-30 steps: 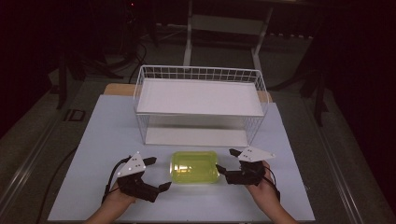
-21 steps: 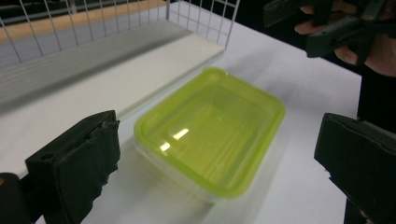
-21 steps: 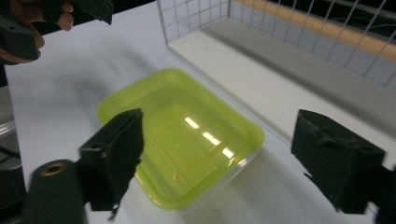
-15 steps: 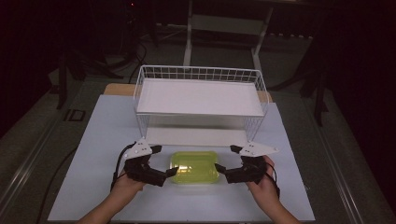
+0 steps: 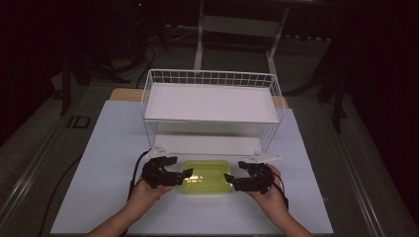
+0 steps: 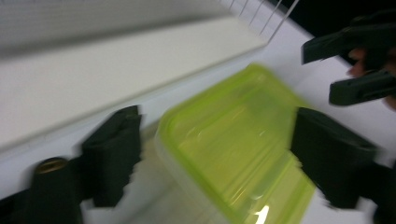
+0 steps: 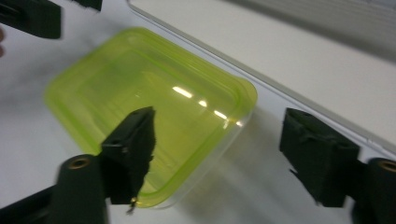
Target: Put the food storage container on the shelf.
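While box (image 5: 206, 176) sits flat on desk (image 5: 99, 148), just in front of rack (image 5: 210, 101), not lifted yet. Approach about done; grip, lift and whatever placing follows all left, likely onto a rack shelf. Left hand-held gripper (image 5: 187, 172) at box's left end, right hand-held gripper (image 5: 229, 177) at right end, both pointing inward at each other across lid. Left jaws just been closing, box corner between them in left gripper view (image 6: 224, 154), pads not clearly pressing, so spread. Right jaws also just been closing, straddling box's corner in right gripper view (image 7: 154, 107), one jaw over lid, other clear of rim; spread too. Hands low near desk, forearms entering from bottom edge, wrists roughly level.
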Motion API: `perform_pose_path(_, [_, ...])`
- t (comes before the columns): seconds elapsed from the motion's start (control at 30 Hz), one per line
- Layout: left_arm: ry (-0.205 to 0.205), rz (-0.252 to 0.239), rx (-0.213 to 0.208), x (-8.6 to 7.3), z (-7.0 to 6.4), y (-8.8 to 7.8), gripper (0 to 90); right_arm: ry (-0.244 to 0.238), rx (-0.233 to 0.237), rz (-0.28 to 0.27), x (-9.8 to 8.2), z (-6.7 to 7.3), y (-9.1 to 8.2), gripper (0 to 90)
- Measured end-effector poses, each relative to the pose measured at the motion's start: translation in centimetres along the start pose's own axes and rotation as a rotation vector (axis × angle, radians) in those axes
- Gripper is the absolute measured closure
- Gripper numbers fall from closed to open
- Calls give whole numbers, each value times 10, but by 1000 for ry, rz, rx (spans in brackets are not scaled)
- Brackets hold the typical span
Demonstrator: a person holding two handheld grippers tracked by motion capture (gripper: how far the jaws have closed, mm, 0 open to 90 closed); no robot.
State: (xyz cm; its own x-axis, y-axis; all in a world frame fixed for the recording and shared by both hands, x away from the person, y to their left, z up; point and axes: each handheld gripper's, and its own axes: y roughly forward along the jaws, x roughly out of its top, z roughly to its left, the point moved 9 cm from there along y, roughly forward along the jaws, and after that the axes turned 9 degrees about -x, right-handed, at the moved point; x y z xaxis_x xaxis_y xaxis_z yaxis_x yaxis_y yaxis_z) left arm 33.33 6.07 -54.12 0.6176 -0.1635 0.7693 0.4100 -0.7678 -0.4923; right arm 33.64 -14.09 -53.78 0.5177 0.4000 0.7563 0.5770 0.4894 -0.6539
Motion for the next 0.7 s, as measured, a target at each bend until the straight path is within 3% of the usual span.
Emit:
perform_pose_path(0.17, [-50, 55, 41, -12, 10, 7, 315, 26, -1, 25, -5, 1, 10, 313])
perform_pose_path(0.43, [-96, 104, -20, -25, 10, 11, 539, 55, 14, 74, -13, 5, 19, 394])
perform_pose_path(0.57, [-110, 108, -29, -25, 11, 9, 595, 61, 22, 92, -15, 6, 20, 496])
perform_pose_path(0.7, [-98, 108, -30, -25, 10, 8, 602, 72, 16, 102, -16, 5, 18, 557])
